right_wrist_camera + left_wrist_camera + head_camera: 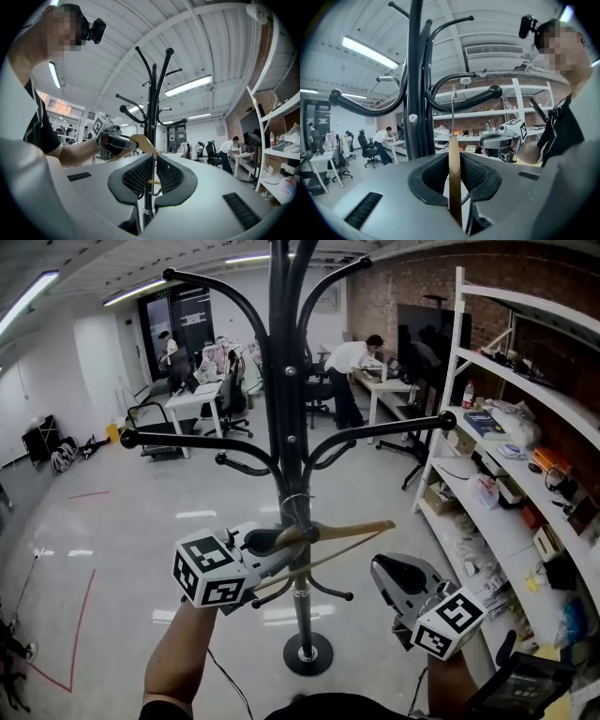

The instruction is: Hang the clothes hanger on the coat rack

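The black coat rack (284,409) stands in the middle of the floor, with curved arms at several heights. My left gripper (281,545) is shut on a wooden clothes hanger (347,532), which sticks out to the right past the pole. In the left gripper view the hanger (454,187) stands edge-on between the pads, and its wire hook (453,110) rises close under a rack arm (480,96). I cannot tell whether the hook touches it. To the right of the pole my right gripper (386,570) is shut and holds nothing. In the right gripper view, its jaws (154,161) frame the pole (152,103).
A white shelving unit (506,474) full of boxes and tools runs along the right wall. Desks, office chairs and people (352,357) are at the back of the room. The rack's round base (307,652) sits on the floor near me. Red tape (80,615) marks the floor at left.
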Demonstrator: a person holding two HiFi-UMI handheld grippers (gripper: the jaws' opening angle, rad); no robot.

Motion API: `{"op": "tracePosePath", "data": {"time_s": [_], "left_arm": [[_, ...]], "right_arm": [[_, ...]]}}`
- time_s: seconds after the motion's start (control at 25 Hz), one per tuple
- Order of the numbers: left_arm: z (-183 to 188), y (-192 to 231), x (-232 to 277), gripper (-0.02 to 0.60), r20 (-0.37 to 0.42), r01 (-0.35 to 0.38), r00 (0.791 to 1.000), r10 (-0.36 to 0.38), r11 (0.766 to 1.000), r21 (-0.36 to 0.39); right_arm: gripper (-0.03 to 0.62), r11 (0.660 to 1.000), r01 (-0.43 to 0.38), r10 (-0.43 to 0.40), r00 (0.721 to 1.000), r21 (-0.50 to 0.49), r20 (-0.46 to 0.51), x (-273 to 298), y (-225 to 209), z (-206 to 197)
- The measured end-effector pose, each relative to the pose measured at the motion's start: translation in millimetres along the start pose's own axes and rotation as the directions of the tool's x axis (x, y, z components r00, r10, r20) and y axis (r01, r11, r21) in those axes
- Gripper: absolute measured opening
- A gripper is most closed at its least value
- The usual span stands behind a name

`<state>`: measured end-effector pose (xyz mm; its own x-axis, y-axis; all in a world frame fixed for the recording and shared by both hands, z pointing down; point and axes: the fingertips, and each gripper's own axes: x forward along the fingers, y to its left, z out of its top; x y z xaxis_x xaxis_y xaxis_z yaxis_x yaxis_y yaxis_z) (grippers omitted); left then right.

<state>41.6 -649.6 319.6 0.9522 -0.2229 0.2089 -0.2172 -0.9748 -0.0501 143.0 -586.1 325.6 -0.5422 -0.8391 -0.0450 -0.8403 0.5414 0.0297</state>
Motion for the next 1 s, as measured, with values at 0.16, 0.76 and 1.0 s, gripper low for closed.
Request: {"op": "tracePosePath", "data": {"time_s": [0.16,0.76,1.0], "left_arm": [[-2.5,0.3,6.6,0.052,-0.011,0.040,0.999,-0.040,0.999,-0.003],[-22.6,-2.1,13.4,0.052,-0.044,0.088,0.995,-0.089,0.995,-0.037],[-23.9,-1.0,13.3,0.052,-0.024,0.071,0.997,-0.071,0.997,-0.016]], "right_arm": [[0.008,1.000,0.019,-0.019,1.000,0.009,-0.008,0.4,-6.5,-5.4],[0.008,0.999,0.038,-0.036,0.999,0.038,-0.040,-4.7,-13.8,-22.5],[0.008,0.999,0.033,-0.032,0.999,0.036,-0.039,-5.5,-12.0,-22.8]]}}
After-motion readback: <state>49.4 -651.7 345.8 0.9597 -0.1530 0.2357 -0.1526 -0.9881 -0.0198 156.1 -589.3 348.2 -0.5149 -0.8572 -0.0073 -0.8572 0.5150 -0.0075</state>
